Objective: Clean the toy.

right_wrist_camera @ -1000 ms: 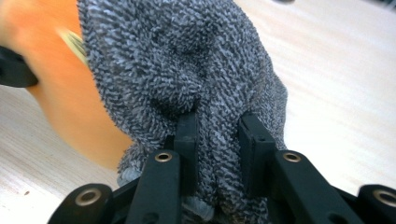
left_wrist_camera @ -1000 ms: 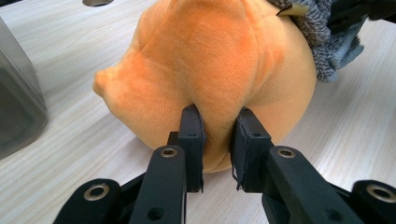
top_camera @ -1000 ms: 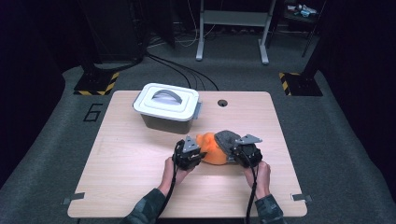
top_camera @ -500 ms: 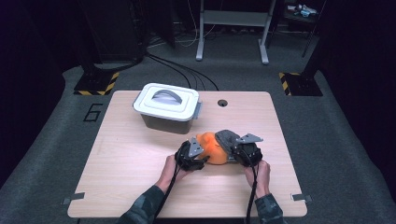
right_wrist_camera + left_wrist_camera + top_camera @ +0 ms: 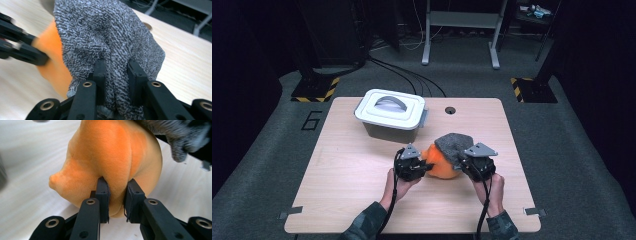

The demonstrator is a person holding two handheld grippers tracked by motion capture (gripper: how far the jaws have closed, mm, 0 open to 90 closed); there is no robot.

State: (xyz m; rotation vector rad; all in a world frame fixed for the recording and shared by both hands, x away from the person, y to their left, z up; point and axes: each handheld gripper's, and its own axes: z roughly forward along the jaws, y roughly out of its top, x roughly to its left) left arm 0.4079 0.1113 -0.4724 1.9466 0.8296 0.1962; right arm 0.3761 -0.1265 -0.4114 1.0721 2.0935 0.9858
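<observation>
The orange plush toy sits right of the table's middle, nearer your edge than the far one, with a grey knitted cloth draped over its top and far side. You seem to be pulling that cover away from the toy, and the two grips make sense for that job.

Your left claw has just been closing, and its jaws now pinch a fold of the orange plush between them, deep enough to dent the fabric. That grip works as an anchor: it pins the soft body near the table so it cannot follow the cloth.

Your right claw is clamped on a thick bunch of the grey cloth, jaws nearly together with the knit squeezed between them. Taking a gathered fold instead of a thin edge gives you more to hold, so the knit is less likely to slide out under load.

In the high view the left claw and right claw flank the toy, each on its own side, so opposite pulls can part the two pieces.

Toward the far left corner stands a grey bin with its white lid on, well apart from the toy.
</observation>
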